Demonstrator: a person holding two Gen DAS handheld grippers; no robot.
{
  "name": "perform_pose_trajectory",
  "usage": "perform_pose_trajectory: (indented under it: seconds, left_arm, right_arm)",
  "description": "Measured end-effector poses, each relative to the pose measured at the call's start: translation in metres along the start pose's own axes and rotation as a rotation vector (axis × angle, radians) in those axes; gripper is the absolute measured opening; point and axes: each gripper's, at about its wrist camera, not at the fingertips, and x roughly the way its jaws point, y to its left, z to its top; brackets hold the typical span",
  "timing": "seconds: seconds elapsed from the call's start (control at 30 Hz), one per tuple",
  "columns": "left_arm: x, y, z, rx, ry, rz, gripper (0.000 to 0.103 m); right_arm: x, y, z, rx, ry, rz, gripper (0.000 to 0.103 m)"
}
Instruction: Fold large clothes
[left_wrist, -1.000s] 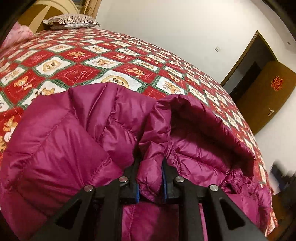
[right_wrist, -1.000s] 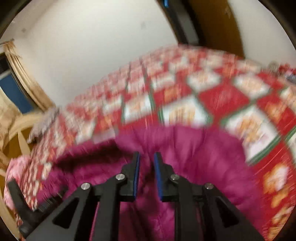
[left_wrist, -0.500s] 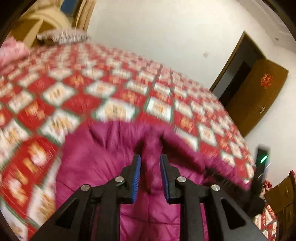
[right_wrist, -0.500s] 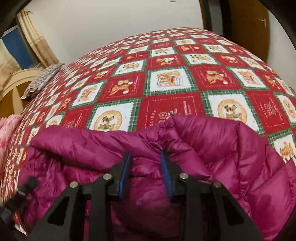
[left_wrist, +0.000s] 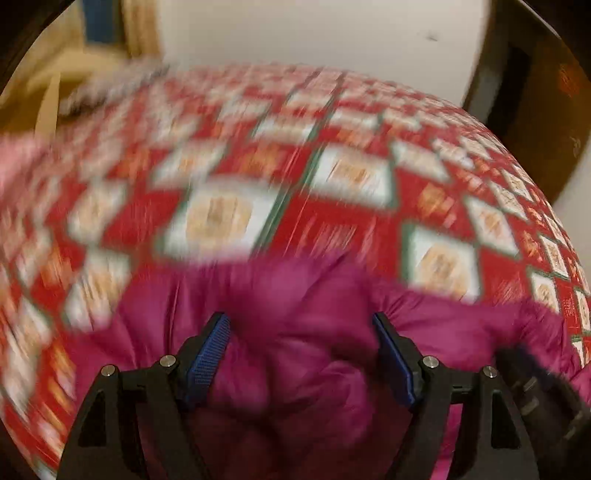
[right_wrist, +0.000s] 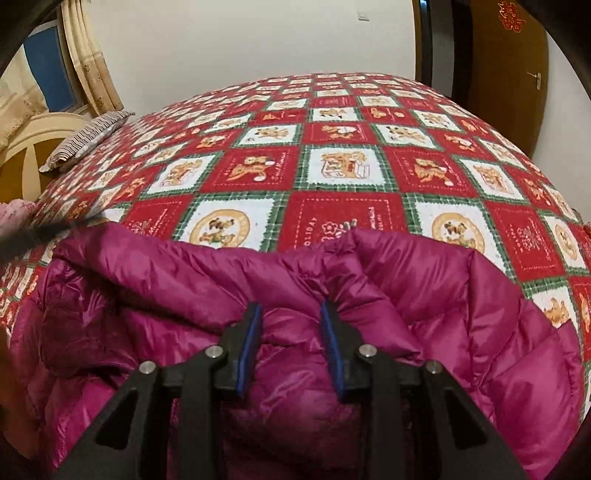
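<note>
A magenta quilted down jacket (right_wrist: 461, 317) lies at the near edge of the bed; it also shows in the blurred left wrist view (left_wrist: 295, 332). My left gripper (left_wrist: 301, 321) is wide open over the jacket's puffy fabric, its jaws apart on either side of a fold. My right gripper (right_wrist: 290, 308) is open too, jaws a moderate gap apart, with jacket fabric lying between and under its blue pads (right_wrist: 330, 343). Neither gripper clamps the cloth.
The bed carries a red, white and green teddy-bear quilt (right_wrist: 343, 166). A striped pillow (right_wrist: 85, 138) lies at the far left by a cream headboard (right_wrist: 26, 147). A brown door (right_wrist: 509, 74) stands at the right. Pink cloth (right_wrist: 13, 214) sits at the left edge.
My left gripper has let go of the jacket fold and opened wide while moving fast. My right gripper has opened and settled over the jacket's edge.
</note>
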Motion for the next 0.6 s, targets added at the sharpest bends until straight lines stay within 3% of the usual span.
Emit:
perform_pose_trajectory:
  seconds: [0.07,0.23,0.3,0.4,0.6]
  left_arm:
    - [-0.009,0.014,-0.015,-0.053,-0.088,-0.058,0.079]
    - [-0.002,0.001,-0.017,0.008,-0.091,0.011,0.081]
    - [-0.002,0.004,-0.017,-0.003,-0.093,-0.004,0.081]
    - [-0.002,0.005,-0.017,-0.012,-0.095,-0.017,0.081]
    - [0.005,-0.002,-0.013,0.006,-0.085,0.012,0.084]
  right_arm:
    - [-0.001,-0.001,0.0,0.012,-0.005,0.019,0.036]
    - [-0.008,-0.004,0.001,0.038,-0.022,0.024,0.036]
    - [-0.019,-0.011,0.002,0.071,-0.04,0.019,0.036]
    - [-0.02,-0.023,0.001,0.072,-0.014,-0.066,0.034]
    - [-0.008,-0.021,-0.003,0.008,-0.003,-0.075,0.031]
